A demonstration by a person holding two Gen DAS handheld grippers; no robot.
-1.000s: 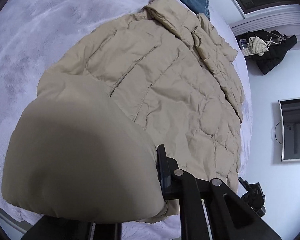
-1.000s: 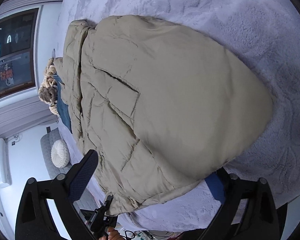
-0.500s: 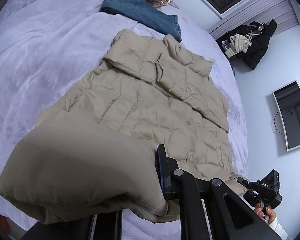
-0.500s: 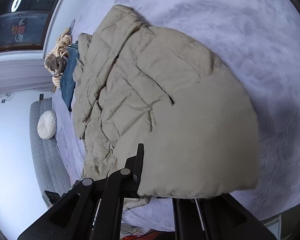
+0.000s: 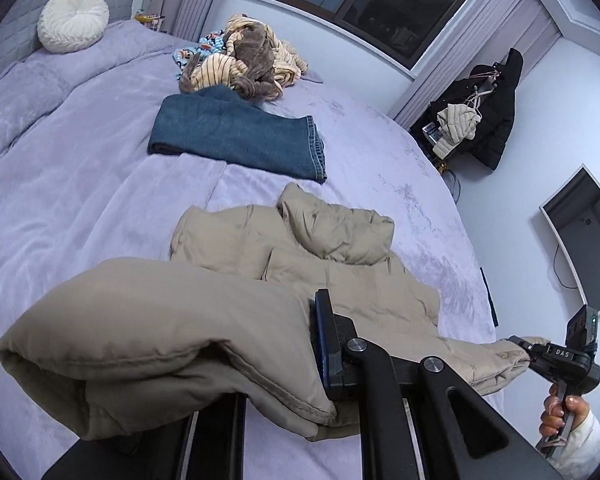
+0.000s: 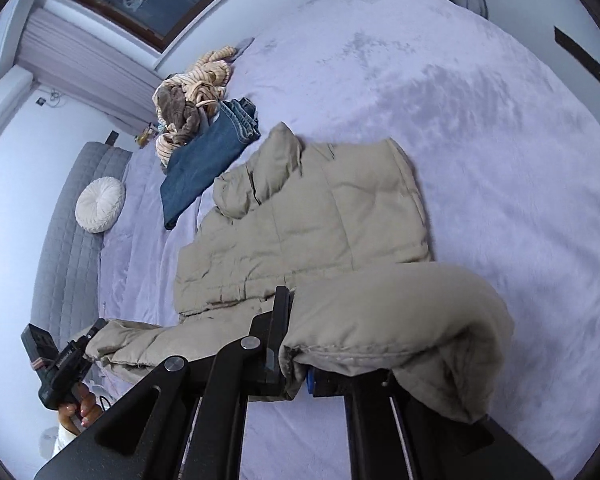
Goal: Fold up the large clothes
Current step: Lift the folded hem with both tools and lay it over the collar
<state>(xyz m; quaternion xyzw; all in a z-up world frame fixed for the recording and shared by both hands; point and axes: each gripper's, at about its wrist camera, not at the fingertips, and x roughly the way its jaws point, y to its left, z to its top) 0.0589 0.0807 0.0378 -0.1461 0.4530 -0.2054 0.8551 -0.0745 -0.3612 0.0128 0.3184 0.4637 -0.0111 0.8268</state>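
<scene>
My left gripper (image 5: 284,360) is pinched tight on one bottom corner of the tan puffer jacket (image 5: 340,264), the padded hem bunched thick between its jaws. My right gripper (image 6: 300,344) is clamped the same way on the other bottom corner, so both ends of the hem hang lifted off the bed (image 5: 80,200) while the collar and shoulders lie flat on the lilac blanket. In the left view I can see my right hand (image 5: 560,408) gripping its handle out at the far end of the hem.

Counting what lies on the bed: one jacket, one folded pair of jeans (image 5: 236,136) just beyond the collar, one heap of striped and brown clothes (image 5: 244,64) touching the jeans' far side, and one round white cushion (image 5: 72,20) against the grey headboard (image 6: 68,248).

In the left view, the blanket is bare to the left of the jacket, and there is a narrower bare strip on its right before the bed's edge. Past that edge one dark coat (image 5: 496,112) hangs on a stand and one screen (image 5: 588,236) is on the wall.
</scene>
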